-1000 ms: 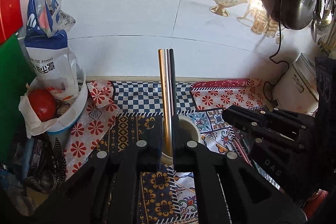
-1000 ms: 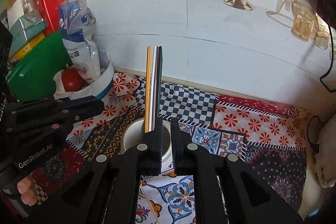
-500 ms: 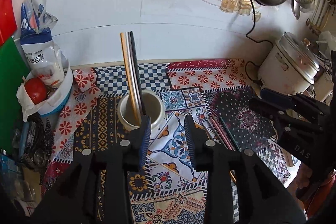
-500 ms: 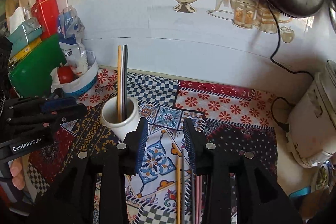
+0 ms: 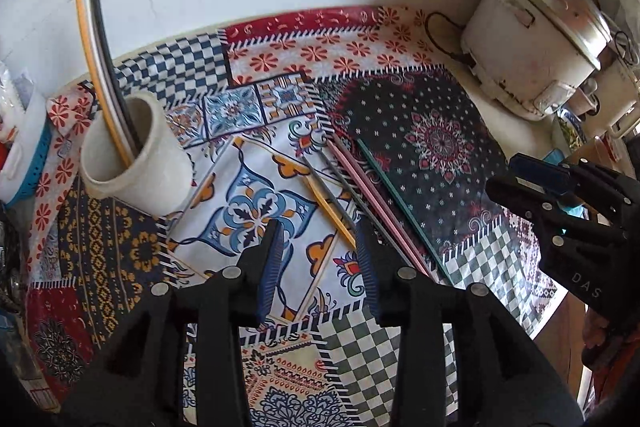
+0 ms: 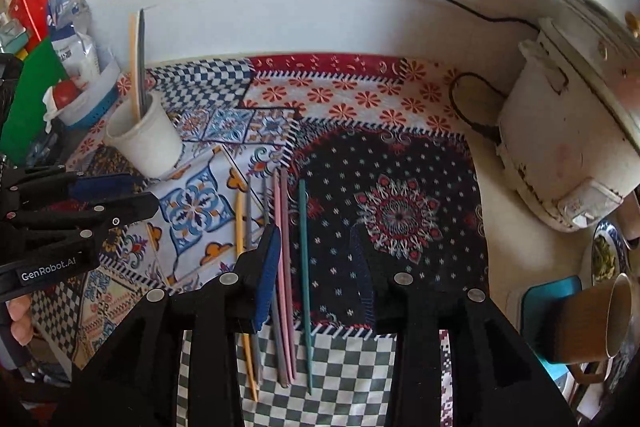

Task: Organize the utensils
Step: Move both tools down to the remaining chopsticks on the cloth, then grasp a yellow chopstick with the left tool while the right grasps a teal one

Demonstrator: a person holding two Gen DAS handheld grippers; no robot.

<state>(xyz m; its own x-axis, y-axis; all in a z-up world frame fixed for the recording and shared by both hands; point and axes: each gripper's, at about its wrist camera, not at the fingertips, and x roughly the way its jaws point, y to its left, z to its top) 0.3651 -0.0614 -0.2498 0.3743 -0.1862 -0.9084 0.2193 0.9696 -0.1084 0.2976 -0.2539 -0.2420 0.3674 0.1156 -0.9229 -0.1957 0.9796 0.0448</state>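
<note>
In the left wrist view, the left tool hangs released and empty, its jaws opening, above the patterned table; the white cup, already holding three chopsticks, stands well apart to its upper left, and the loose chopsticks lie just ahead, long axes running diagonally toward the right jaw. In the right wrist view, the right tool is likewise released and empty; the teal chopstick lies between its jaws, long axis parallel to them, so the right hand is judged nearer.
</note>
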